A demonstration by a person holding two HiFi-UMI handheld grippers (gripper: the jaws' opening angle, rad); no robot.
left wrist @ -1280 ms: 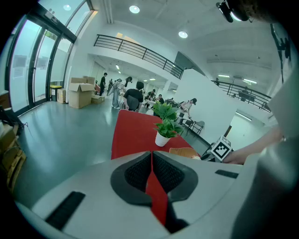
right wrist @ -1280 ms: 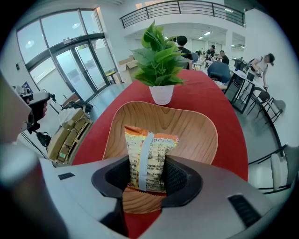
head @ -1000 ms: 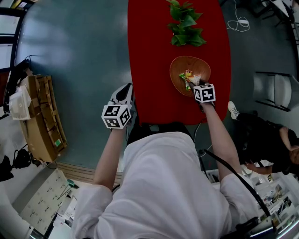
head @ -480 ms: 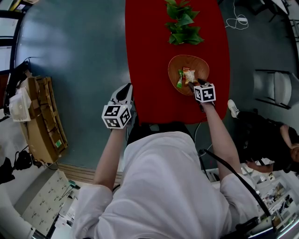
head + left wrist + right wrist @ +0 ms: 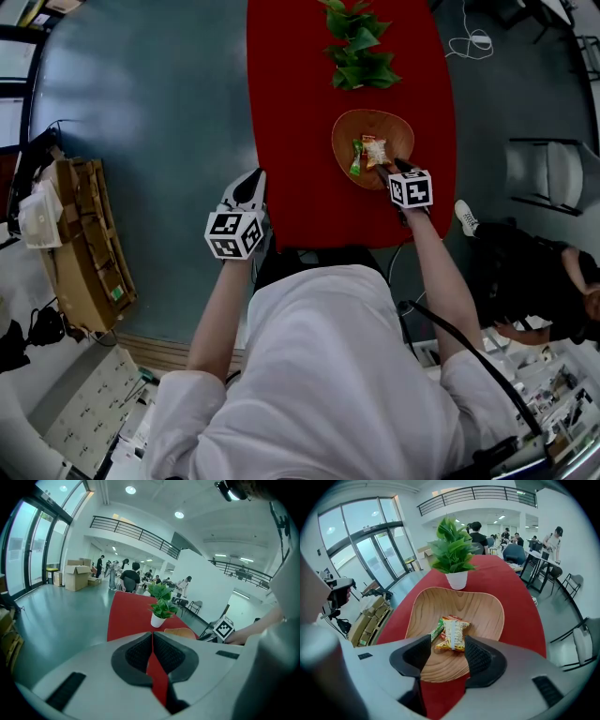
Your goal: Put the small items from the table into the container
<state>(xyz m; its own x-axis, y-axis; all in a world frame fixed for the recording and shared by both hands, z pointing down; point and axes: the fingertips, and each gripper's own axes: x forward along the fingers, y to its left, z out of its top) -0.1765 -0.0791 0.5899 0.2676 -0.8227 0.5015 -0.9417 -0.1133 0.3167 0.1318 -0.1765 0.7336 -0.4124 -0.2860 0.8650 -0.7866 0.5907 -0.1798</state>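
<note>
A wooden bowl (image 5: 394, 127) (image 5: 485, 609) stands on the red table (image 5: 300, 112). In it lie an orange snack packet (image 5: 376, 151) (image 5: 453, 633) and a green one (image 5: 356, 157) (image 5: 436, 631). My right gripper (image 5: 386, 170) (image 5: 443, 654) hovers over the bowl's near rim, open, with nothing between its pads; the packets rest just beyond them. My left gripper (image 5: 249, 187) (image 5: 151, 652) hangs past the table's left edge, near its front corner, jaws shut and empty.
A potted green plant (image 5: 354, 52) (image 5: 453, 550) stands on the table beyond the bowl. A grey chair (image 5: 548, 178) is on the right, cardboard and a wooden pallet (image 5: 80, 234) on the floor at left. People stand far off in the hall.
The orange packet, held in my right gripper over the bowl a second ago, now lies in the bowl. The right jaws have opened. The left gripper has kept still.
</note>
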